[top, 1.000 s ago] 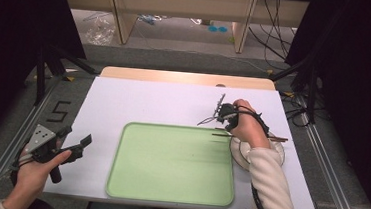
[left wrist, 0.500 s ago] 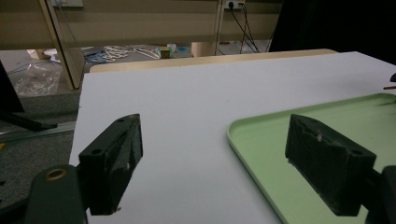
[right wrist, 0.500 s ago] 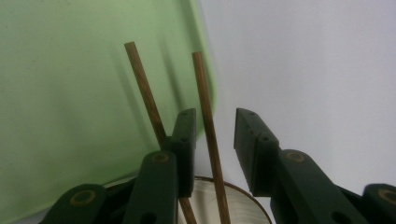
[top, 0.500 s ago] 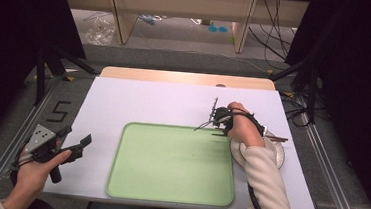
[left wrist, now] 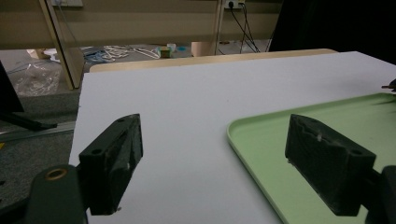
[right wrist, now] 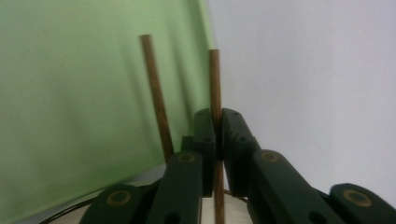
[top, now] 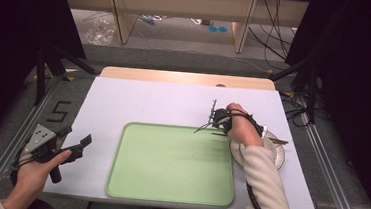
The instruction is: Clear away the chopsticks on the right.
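Each black tool point(right wrist: 218, 126) shows brass-ringed pivots; the right arm wears a cream sleeve point(top: 267, 183).

A white counter point(top: 148, 104) with a bare wooden strip point(top: 185, 78) along its far edge. On the floor beyond: a crumpled clear plastic bag point(top: 99, 30), loose black cables point(top: 275, 26), two wooden posts point(top: 120, 14). A black "5" point(top: 58, 112) is marked at the counter's left.
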The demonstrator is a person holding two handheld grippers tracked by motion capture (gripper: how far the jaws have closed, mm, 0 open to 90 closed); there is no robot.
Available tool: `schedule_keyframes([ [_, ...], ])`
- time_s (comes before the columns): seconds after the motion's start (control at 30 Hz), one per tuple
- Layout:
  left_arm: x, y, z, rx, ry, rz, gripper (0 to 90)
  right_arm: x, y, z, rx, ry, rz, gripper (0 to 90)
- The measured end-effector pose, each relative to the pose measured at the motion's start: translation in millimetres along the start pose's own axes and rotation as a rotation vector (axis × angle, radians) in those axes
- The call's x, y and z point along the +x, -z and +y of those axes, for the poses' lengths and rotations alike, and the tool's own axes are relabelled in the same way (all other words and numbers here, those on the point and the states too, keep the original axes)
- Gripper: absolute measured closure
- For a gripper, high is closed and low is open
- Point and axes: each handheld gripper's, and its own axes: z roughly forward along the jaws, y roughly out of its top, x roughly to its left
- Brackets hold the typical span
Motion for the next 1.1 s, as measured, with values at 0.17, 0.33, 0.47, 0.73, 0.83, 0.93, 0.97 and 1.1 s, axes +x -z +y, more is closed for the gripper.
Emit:
schedule_keyframes([
  [0.17,0.0,0.0,0.0,0.000,-0.001,0.000,19.1,-0.5,2.7,-1.0,-0.020,0.012,-0.035,87.3],
  [0.33,-0.1,0.0,0.0,0.000,0.000,0.001,19.1,-4.4,8.7,-1.9,-0.053,0.042,-0.077,87.4],
  [0.47,-0.1,0.0,0.0,0.001,0.001,0.001,19.1,-4.5,19.9,-1.5,-0.095,-0.006,-0.100,87.4],
  [0.73,-0.2,0.0,0.0,0.000,0.001,0.001,19.2,-8.0,39.1,-1.3,-0.204,-0.044,-0.154,87.5],
  [0.83,-0.1,-0.1,0.0,0.002,0.000,0.001,19.2,-9.1,46.2,-2.0,-0.249,-0.066,-0.173,87.5],
  [0.93,-0.2,-0.1,0.0,0.001,0.000,0.000,19.2,-10.3,54.2,-2.9,-0.294,-0.083,-0.190,87.5],
  [0.97,-0.1,-0.1,0.0,0.002,0.001,0.001,19.2,-10.6,56.9,-3.2,-0.313,-0.091,-0.197,87.5],
  [1.1,-0.2,0.0,0.0,0.001,0.000,0.000,19.3,-11.0,67.1,-4.0,-0.381,-0.133,-0.222,87.5],
])
